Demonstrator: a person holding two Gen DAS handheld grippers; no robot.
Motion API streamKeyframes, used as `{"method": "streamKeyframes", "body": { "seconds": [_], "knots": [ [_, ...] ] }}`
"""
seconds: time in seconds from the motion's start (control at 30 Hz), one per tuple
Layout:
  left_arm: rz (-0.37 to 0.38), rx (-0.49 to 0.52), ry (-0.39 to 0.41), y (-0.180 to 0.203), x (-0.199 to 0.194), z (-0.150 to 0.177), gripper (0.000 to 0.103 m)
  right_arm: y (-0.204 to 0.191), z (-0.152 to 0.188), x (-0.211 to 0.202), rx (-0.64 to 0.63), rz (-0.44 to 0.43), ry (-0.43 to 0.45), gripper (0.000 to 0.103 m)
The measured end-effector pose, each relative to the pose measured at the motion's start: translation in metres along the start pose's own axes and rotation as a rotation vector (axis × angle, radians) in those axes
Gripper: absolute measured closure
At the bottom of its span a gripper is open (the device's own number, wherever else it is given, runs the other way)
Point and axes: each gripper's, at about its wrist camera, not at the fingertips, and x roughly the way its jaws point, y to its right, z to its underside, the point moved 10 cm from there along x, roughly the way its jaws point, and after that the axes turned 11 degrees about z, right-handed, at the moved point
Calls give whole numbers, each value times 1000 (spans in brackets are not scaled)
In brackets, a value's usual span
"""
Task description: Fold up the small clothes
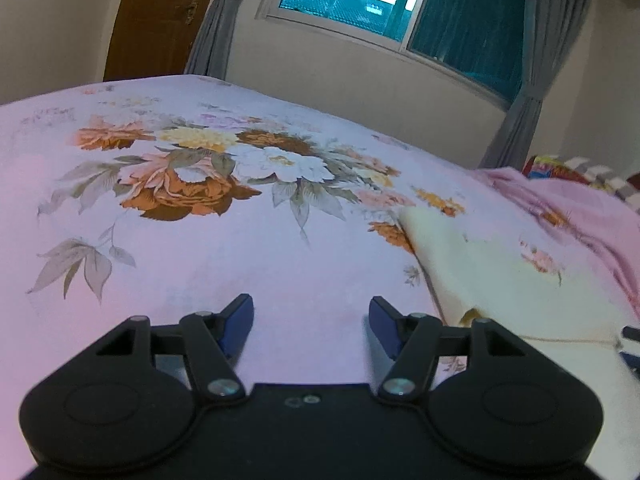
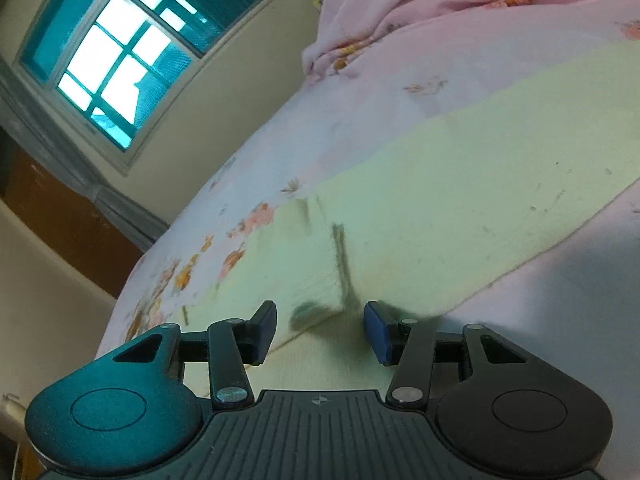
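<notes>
the pale yellow cloth (image 2: 420, 200) lies flat on the floral bedsheet (image 1: 200, 260). it runs as a broad band from upper right to lower centre in the right wrist view, and shows at mid-right in the left wrist view (image 1: 480, 272). it looks thin, soft and v light, so it should drape and sag once lifted and slide easily on the sheet. best to pinch it at a corner or hem; a folded-over edge sits lower centre, just ahead of the right gripper (image 2: 320, 330).

right gripper: jaws part-spread w/ the cloth edge in the gap between them, pads not seen pressing on it, so no grip that i can see. left gripper (image 1: 312, 326): jaws wide apart over bare sheet, nothing between them, cloth off to its right.

around: a bunched pink blanket (image 2: 460, 4) at upper right just beyond the cloth, which could snag a fold going that way. window (image 1: 400, 4) and grey curtains (image 1: 532, 92) up top, brown door (image 1: 160, 16) upper left, all well clear. a colourful item at far right of the left view is too blurred to name.
</notes>
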Motion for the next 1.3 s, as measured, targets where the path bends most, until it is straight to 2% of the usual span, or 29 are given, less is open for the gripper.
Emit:
{"method": "streamKeyframes", "body": {
  "seconds": [0.03, 0.07, 0.1, 0.27, 0.33, 0.47, 0.5, 0.53, 0.57, 0.6, 0.63, 0.7, 0.83, 0.97, 1.03, 1.2, 1.23, 1.3],
  "knots": [
    [2, -4, 1, 0, 0, 0, 39, 0, -3, 3, -16, 6, 2, 61],
    [2, -3, -1, 0, 1, 0, 39, 0, 0, 0, -29, 11, 4, 84],
    [-1, 2, -5, 0, 1, 1, 39, 1, -2, 1, -39, 15, 4, 97],
    [-7, 11, -15, 2, 3, 2, 38, -12, -2, -19, -71, 6, 100, 100],
    [-6, 10, -17, 1, 4, 3, 37, -6, -4, -23, -80, 37, 133, 100],
    [-7, 8, -23, 1, 4, 4, 36, 8, 4, -9, -88, 100, 82, 100],
    [-3, 3, -23, 1, 4, 4, 36, 11, 5, -12, -82, 104, 69, 95],
    [2, -5, -22, 0, 4, 4, 36, 16, 3, -24, -64, 96, 89, 89],
    [7, -12, -20, -1, 4, 4, 36, 22, 0, -40, -49, 79, 133, 59],
    [13, -20, -18, -2, 4, 4, 36, 34, -5, -58, -31, 72, 187, 39],
    [19, -27, -17, -3, 4, 4, 36, 51, -10, -76, -4, 87, 236, 39],
    [26, -36, -14, -3, 4, 4, 36, 93, -22, -98, 52, 126, 268, 39],
    [24, -36, -12, -3, 4, 5, 35, 189, -54, -142, 248, 247, 363, 39],
    [7, -15, -19, -1, 4, 5, 35, 256, -77, -160, 392, 305, 392, 39],
    [-5, -15, -22, -1, 2, 4, 35, 271, -88, -160, 399, 330, 403, 39],
    [-112, -26, -11, -18, -15, -4, 35, 287, -115, -143, 400, 354, 391, 41],
    [-126, -26, -16, -23, -18, -5, 35, 291, -119, -137, 392, 360, 386, 43],
    [-157, -19, -21, -36, -25, -7, 35, 296, -131, -125, 366, 384, 379, 58]
  ]
}}
